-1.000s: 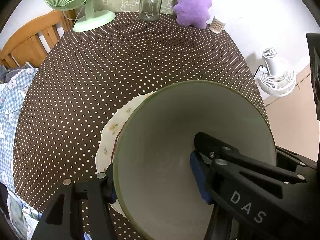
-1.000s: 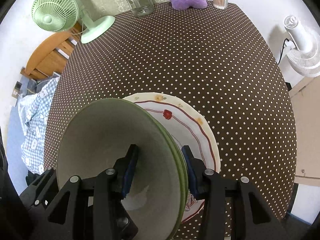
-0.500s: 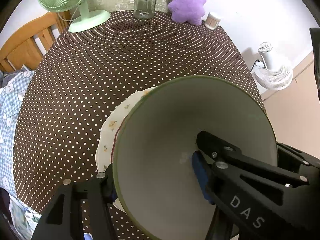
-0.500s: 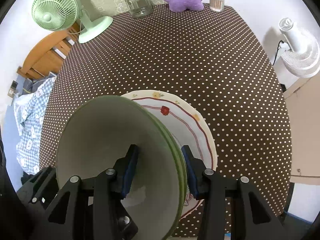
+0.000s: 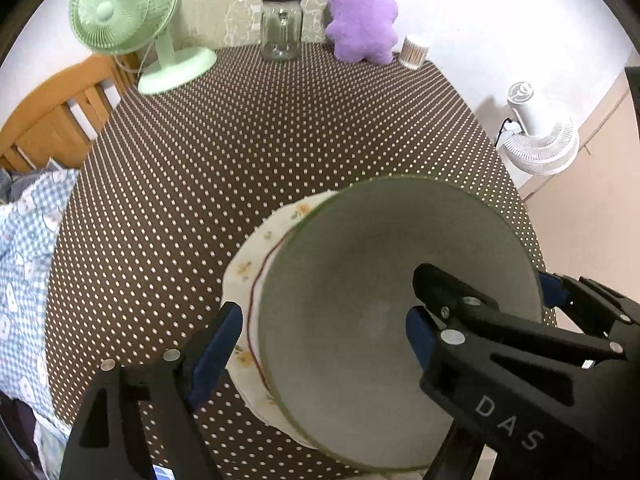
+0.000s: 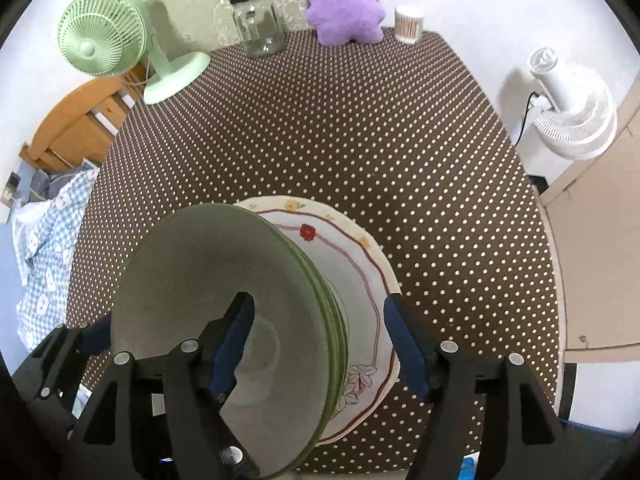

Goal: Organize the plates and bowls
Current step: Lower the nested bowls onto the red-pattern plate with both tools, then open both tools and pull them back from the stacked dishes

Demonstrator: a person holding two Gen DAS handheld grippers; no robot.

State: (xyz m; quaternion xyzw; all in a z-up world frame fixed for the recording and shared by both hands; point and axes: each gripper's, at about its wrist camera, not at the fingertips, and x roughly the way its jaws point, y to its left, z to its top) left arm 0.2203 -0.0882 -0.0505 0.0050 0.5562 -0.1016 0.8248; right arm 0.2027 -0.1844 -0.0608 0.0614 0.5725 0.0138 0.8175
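Here both tongs, left gripper [image 5: 320, 332] and right gripper [image 6: 318, 330], are opening off the bowl [image 6: 208, 280], which hides much of the plate [image 6: 360, 276]

Both fisheye views were brightly and evenly lit, with soft, diffuse light leaving only faint shadows, such as the pale one beside the white fan [image 6: 576, 120] on the wall at the right of the frame. Strong barrel distortion bowed the dotted surface [image 5: 280, 152] into a dome, and black vignetting closed off every corner. The left view looked slightly softer, the green fan [image 5: 120, 12] at upper left a little smeared, while the bowl [image 6: 192, 280] interior showed mild, hazy sheen without harsh glare.
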